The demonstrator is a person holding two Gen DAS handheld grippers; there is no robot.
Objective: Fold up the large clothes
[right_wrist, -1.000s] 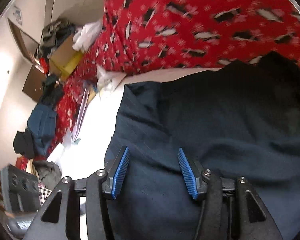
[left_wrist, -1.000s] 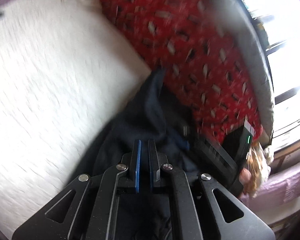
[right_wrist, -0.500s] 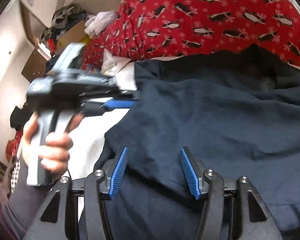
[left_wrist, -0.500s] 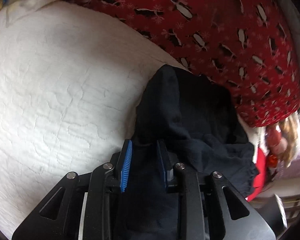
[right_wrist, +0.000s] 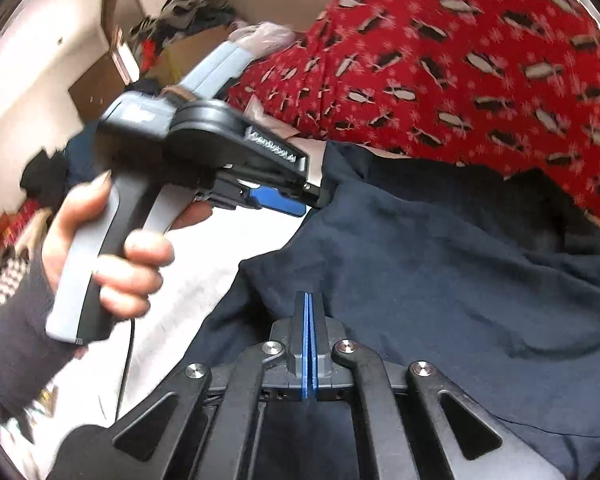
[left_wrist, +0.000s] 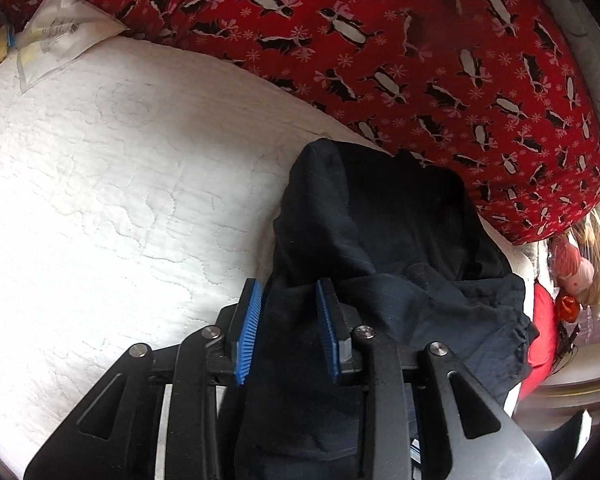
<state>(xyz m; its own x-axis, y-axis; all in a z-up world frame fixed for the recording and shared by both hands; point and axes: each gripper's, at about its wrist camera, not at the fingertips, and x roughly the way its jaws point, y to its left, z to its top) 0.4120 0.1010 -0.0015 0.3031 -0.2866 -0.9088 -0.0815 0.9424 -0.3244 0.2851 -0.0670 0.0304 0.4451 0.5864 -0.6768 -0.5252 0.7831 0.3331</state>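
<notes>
To your left the white bed [left_wrist: 100, 208] lies bare up to the red penguin blanket [left_wrist: 420, 60]; the dark garment [left_wrist: 380, 240] is heaped along its right side. Your left tool [left_wrist: 288, 312] is parted — cloth runs between its pads. Your right tool [right_wrist: 308, 304] is clenched on a garment fold.

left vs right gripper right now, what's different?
Left gripper: fingers apart, dark garment lying between them, not clamped. Right gripper: fingers pressed together; whether cloth is pinched can't be told. The left sits at the garment's edge beside the white quilt; the right sits over the garment. Both have blue pads on black frames.
</notes>
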